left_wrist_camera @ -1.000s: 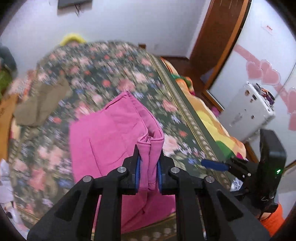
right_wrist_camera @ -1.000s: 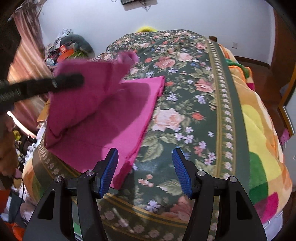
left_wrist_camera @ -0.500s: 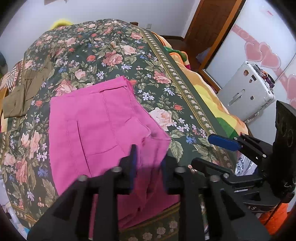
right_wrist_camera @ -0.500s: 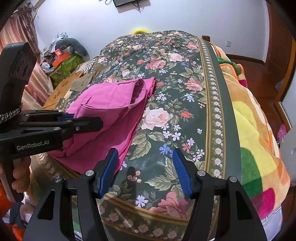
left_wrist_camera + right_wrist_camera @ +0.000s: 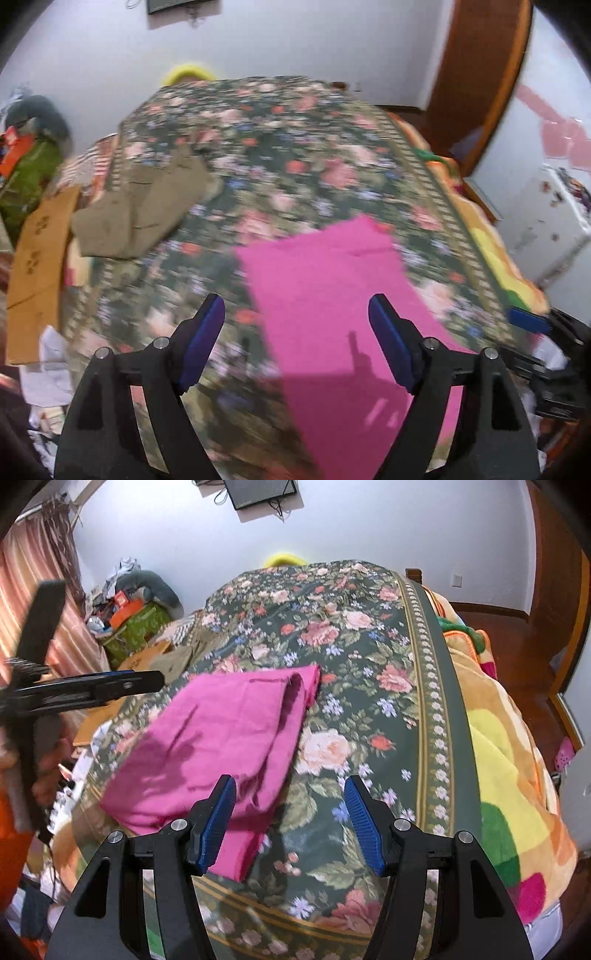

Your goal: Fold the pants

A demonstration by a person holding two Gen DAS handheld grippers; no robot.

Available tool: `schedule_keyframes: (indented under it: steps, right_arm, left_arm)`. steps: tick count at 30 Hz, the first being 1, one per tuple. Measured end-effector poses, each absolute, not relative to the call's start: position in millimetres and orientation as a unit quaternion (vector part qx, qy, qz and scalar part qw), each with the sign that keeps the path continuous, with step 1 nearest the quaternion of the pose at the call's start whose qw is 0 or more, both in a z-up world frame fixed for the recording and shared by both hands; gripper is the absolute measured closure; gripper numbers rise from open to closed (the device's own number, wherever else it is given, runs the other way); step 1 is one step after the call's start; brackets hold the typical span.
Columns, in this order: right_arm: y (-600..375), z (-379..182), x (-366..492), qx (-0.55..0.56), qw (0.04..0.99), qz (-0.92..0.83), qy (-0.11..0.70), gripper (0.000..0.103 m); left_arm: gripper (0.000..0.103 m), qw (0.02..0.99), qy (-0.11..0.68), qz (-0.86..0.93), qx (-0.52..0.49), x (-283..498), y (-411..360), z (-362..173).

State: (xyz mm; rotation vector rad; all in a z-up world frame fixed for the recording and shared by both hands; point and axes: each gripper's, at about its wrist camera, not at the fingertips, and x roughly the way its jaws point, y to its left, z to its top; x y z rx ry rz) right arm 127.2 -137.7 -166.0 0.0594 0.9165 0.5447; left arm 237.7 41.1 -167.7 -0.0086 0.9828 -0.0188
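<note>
The pink pants [image 5: 221,738] lie folded on the floral bedspread [image 5: 369,664] near its front edge. In the blurred left wrist view the pink pants [image 5: 340,295] spread under the right half of my left gripper [image 5: 297,317]. Its jaws are opening wide, above the cloth, with nothing pressed between the blue pads. My right gripper [image 5: 290,801] hovers open over the bedspread just right of the pants' near edge, its left pad [image 5: 218,819] above the pink hem. The left gripper [image 5: 92,688] also shows side-on at the left of the right wrist view.
Olive-brown pants [image 5: 147,210] lie at the far left of the bed beside a cardboard piece [image 5: 37,266]. A striped colourful blanket [image 5: 509,757] hangs over the bed's right side. Clutter and a green box [image 5: 136,627] sit by the curtain. A white suitcase [image 5: 554,221] stands right.
My left gripper let go of the pink fold and opened wide. The pants dropped flat onto the bed, and the left gripper swung left. The right gripper stayed put.
</note>
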Motion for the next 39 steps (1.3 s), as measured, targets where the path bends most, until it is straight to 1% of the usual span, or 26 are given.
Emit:
schedule_keyframes:
  steps: [6, 8, 13, 15, 16, 17, 18, 23, 27, 33, 39]
  right_arm:
    - [-120, -168, 140, 0.036, 0.853, 0.273, 0.444, 0.044]
    - [-111, -174, 143, 0.033, 0.848, 0.277, 0.450, 0.038]
    - [-93, -197, 144, 0.011, 0.833, 0.284, 0.475, 0.038]
    - [-90, -204, 143, 0.004, 0.830, 0.282, 0.481, 0.038]
    - [-92, -207, 143, 0.008, 0.830, 0.283, 0.481, 0.036]
    - [-94, -208, 144, 0.013, 0.829, 0.284, 0.481, 0.034]
    - [-97, -210, 146, 0.015, 0.829, 0.282, 0.483, 0.033]
    - [-103, -209, 156, -0.004, 0.831, 0.266, 0.489, 0.033]
    - [-108, -201, 160, -0.020, 0.842, 0.246, 0.480, 0.033]
    - [-112, -182, 154, -0.025, 0.854, 0.243, 0.459, 0.033]
    - [-105, -177, 139, -0.033, 0.853, 0.255, 0.453, 0.033]
  left_arm:
    - [0.023, 0.869, 0.493, 0.027, 0.010, 293, 78, -193]
    - [0.023, 0.864, 0.503, 0.023, 0.010, 311, 81, -204]
    - [0.023, 0.837, 0.546, -0.022, 0.036, 342, 72, -245]
    - [0.022, 0.830, 0.555, -0.016, 0.053, 345, 71, -263]
    - [0.017, 0.832, 0.553, -0.012, 0.055, 344, 73, -270]
    - [0.011, 0.840, 0.540, -0.008, 0.050, 341, 76, -271]
    - [0.010, 0.843, 0.536, -0.005, 0.050, 338, 79, -273]
    - [0.009, 0.841, 0.538, -0.001, 0.056, 328, 90, -272]
    - [0.009, 0.846, 0.530, 0.022, 0.064, 302, 101, -264]
    - [0.009, 0.844, 0.532, 0.056, 0.018, 246, 128, -252]
    - [0.009, 0.840, 0.535, 0.064, -0.061, 185, 142, -246]
